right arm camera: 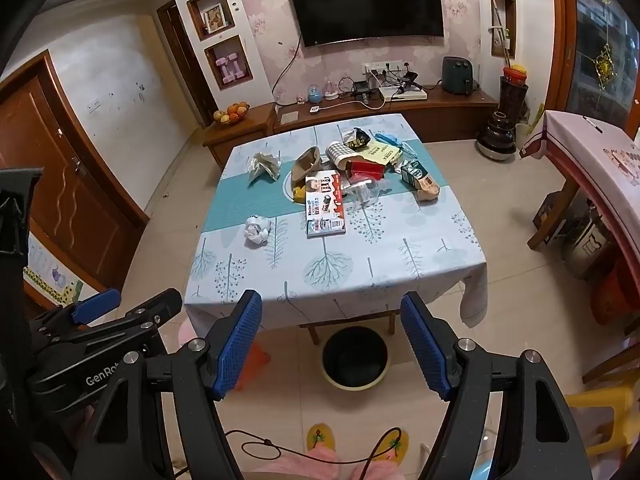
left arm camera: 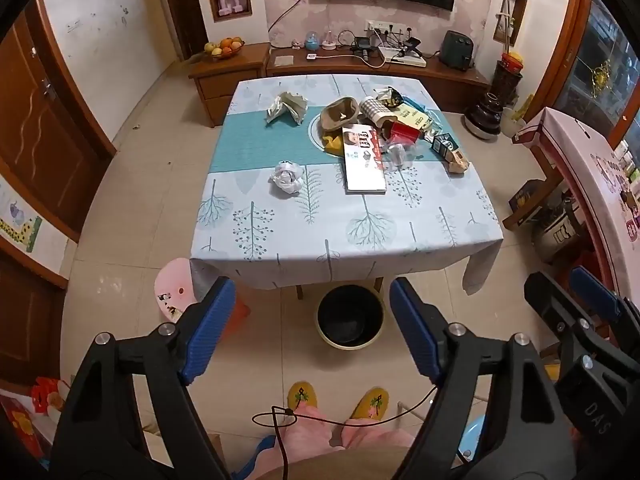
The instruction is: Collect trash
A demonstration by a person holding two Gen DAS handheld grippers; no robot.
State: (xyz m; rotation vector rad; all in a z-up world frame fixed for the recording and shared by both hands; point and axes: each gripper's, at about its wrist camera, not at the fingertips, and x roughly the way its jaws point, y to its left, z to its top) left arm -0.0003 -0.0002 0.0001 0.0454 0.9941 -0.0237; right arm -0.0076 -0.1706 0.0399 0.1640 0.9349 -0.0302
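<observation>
Ahead of you stands a square table [left arm camera: 280,240] under a pale cloth printed with trees, a teal runner [left arm camera: 256,140] across its middle, in a tiled living room with a wall-mounted television [right arm camera: 366,2] behind it.

Your trash sits on the far half of that table. A crumpled white paper ball [left arm camera: 286,178] lies alone toward the left, just past the runner's near edge, and a crushed silvery wrapper [left arm camera: 287,107] rests farther back on the left. To their right, a flat Kinder chocolate box [left arm camera: 363,158] lies lengthwise toward you, and behind it a heap piles up: a brown paper bowl [left arm camera: 340,114], a checked paper cup [left arm camera: 374,110] on its side, a red carton [left arm camera: 404,132], a clear plastic cup [left arm camera: 398,154] and a dark drink carton [left arm camera: 448,150] at the right end.

On the floor, half under the table's near edge, waits a black-lined bin [left arm camera: 350,316] with a pale yellow rim.

Your left gripper [left arm camera: 312,326] has its blue pads spread wide with nothing between them, framing the bin. Your right gripper [right arm camera: 332,346] is likewise spread wide and empty. Both hover well short of the table, tilted downward, above your yellow slippers [left arm camera: 340,398].
</observation>
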